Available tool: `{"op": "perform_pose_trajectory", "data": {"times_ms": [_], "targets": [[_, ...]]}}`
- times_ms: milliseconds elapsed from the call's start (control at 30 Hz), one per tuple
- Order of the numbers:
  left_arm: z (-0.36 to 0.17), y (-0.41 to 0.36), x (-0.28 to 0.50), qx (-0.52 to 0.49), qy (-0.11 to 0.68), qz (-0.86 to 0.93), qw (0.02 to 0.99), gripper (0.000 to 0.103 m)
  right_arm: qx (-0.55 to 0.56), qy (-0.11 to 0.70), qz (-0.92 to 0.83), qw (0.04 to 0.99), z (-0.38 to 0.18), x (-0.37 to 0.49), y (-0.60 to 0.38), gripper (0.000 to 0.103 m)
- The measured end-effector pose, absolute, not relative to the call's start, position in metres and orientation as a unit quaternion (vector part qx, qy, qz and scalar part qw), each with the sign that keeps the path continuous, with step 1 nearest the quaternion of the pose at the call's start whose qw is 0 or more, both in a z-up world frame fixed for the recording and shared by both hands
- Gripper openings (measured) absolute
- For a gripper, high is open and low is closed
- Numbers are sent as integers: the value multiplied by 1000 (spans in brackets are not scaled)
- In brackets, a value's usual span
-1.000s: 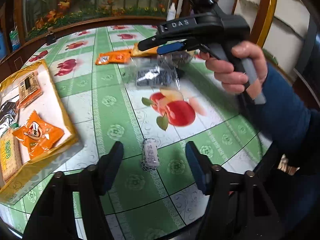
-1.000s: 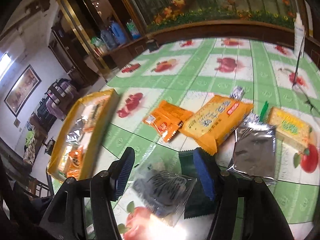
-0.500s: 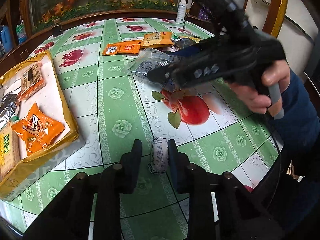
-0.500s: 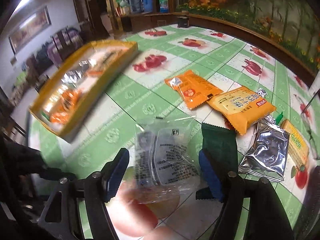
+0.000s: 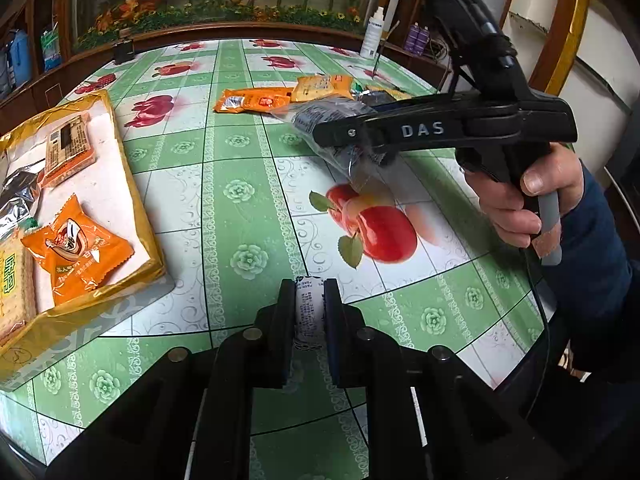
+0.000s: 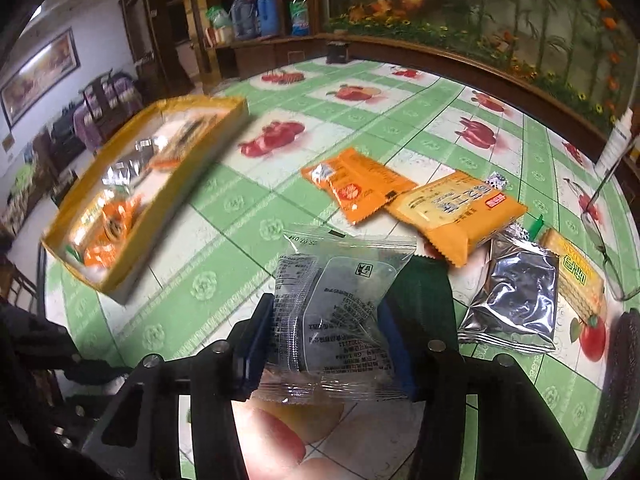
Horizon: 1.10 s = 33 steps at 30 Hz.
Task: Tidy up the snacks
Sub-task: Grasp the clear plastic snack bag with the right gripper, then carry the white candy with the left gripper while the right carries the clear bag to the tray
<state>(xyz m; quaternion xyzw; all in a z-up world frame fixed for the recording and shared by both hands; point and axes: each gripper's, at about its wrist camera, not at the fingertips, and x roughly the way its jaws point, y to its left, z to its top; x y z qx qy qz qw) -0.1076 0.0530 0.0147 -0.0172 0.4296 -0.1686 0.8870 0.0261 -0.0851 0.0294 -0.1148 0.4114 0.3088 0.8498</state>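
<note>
- A second ago my left gripper (image 5: pixel 308 312) stood wide around the small white wrapped sweet (image 5: pixel 307 307). Now its jaws have come together on it, pads pressing both sides, the sweet near the front edge of the worktop (image 5: pixel 240 184).
- My right gripper (image 6: pixel 326 328) has just been closing too. The clear packet with a dark snack inside (image 6: pixel 336 312) sits between its blue pads, and both pads meet the wrapper, so I read that as a grip. In the left wrist view the packet hangs clear above the worktop.
- So I judge both pick-ups made. What remains is carrying each to the yellow tray (image 5: pixel 132 184) at my left, which already holds an orange packet (image 5: pixel 76 248), a foil pouch and crackers.
- The loose pile, namely an orange packet (image 6: pixel 356 184), a yellow biscuit pack (image 6: pixel 456 212) and a silver pouch (image 6: pixel 516 296), lies on the worktop beyond the right gripper, not yet sorted.
- Pose: both grippers tilt steeply downward. The hand (image 5: pixel 520 200) on the right one wraps the handle, gripper reaching leftward across the apple print, blue sleeve behind.
</note>
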Motion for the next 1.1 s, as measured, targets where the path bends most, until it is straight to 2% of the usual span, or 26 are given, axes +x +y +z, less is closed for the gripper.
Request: {"op": "perform_pose_trajectory", "data": {"times_ms": [333, 633, 1100], "targets": [[32, 76, -110, -55, 400, -160, 901, 11, -83, 414, 334, 843, 38, 19, -78, 53], [49, 126, -114, -96, 366, -120, 918, 11, -47, 417, 358, 834, 46, 12, -63, 53], [31, 197, -100, -154, 331, 2, 931, 11, -19, 411, 415, 811, 60, -3, 40, 53]]}}
